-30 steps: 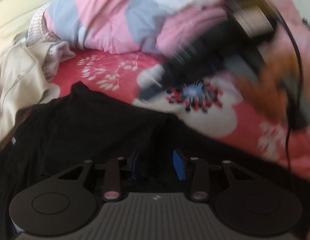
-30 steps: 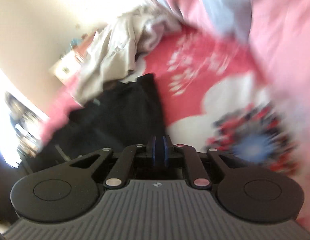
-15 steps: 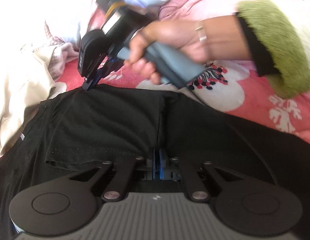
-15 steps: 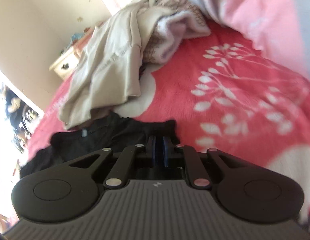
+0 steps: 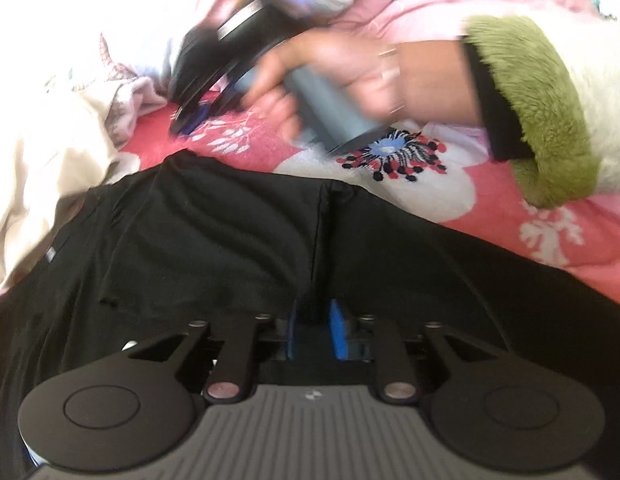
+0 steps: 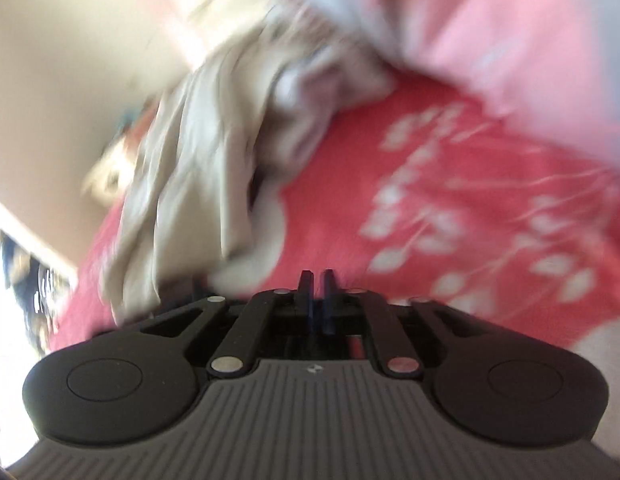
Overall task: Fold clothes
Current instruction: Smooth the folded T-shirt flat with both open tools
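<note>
Black garment (image 5: 237,240) lay flat on the red bedspread (image 5: 450,196), left gripper (image 5: 313,330) jaws opening over a central fold, right gripper (image 6: 318,300) near-closed, empty above bedspread; next pinch should catch an edge squarely.

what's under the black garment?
The black garment lies on the red floral bedspread, which shows past its far edge. At left its edge meets the beige clothes. Anything beneath the cloth itself is covered.

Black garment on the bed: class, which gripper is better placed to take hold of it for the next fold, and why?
Probably the left. The left gripper sits right over the black garment, jaws opening with a cloth ridge between them. The right gripper is nearly shut over bare red bedspread, with no black cloth between its jaws.
</note>
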Action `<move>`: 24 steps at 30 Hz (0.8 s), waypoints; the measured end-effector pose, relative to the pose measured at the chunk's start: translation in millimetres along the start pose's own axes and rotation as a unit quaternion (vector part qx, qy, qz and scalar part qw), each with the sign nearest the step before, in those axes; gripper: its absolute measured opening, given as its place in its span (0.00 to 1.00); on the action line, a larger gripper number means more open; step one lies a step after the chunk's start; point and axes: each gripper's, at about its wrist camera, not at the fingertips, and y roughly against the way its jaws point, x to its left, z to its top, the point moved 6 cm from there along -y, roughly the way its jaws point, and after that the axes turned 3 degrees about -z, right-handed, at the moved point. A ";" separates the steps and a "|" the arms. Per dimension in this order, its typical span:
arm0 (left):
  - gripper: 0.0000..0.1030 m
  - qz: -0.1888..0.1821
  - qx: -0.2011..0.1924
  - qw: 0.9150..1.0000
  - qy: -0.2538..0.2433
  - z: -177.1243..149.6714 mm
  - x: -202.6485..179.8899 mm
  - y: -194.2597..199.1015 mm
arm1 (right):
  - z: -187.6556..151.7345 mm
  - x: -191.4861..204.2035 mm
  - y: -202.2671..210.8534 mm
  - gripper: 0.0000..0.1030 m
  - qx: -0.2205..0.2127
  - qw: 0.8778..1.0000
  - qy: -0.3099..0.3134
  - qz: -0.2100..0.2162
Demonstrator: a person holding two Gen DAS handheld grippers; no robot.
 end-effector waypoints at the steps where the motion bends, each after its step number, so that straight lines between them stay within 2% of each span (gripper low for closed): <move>1: 0.22 -0.001 -0.002 1.000 0.001 -0.9 4.3 9.6 | 1.0 0.6 14.4 0.07 0.000 1.000 0.001 0.013; 5: 0.23 0.017 -0.023 0.999 0.019 3.8 30.1 34.5 | -16.0 7.2 72.0 0.07 0.067 0.996 0.030 0.046; 7: 0.23 0.032 -0.031 0.998 0.052 8.1 47.8 28.8 | -37.4 12.8 88.5 0.07 0.110 0.991 0.051 0.057; 9: 0.23 0.039 -0.041 0.994 0.089 9.6 65.2 14.2 | -63.5 18.0 95.6 0.07 0.138 0.986 0.087 0.046; 12: 0.24 0.050 -0.003 0.989 0.141 -4.2 88.4 -15.1 | -94.8 8.2 93.5 0.07 0.151 0.979 0.134 -0.006; 14: 0.27 0.039 -0.015 0.983 0.178 -12.3 97.1 -14.0 | -100.7 -11.2 93.9 0.00 0.141 0.980 0.134 -0.039; 16: 0.28 0.037 -0.031 0.977 0.206 -16.2 102.4 -7.2 | -92.6 -17.6 103.1 0.00 0.121 0.985 0.111 -0.050; 17: 0.29 0.039 -0.037 0.975 0.215 -17.7 104.3 -3.8 | -87.3 -18.1 108.4 0.06 0.109 0.987 0.101 -0.058; 18: 0.29 0.042 -0.043 0.972 0.225 -19.2 106.2 -0.3 | -83.2 -16.5 113.0 0.06 0.100 0.988 0.096 -0.062; 22: 0.36 0.043 -0.064 0.961 0.267 -27.7 112.9 13.5 | -90.4 21.3 116.6 0.06 0.109 0.984 0.142 -0.026; 24: 0.38 0.045 -0.071 0.952 0.296 -35.4 116.9 20.2 | -103.6 39.8 110.3 0.07 0.120 0.978 0.173 -0.008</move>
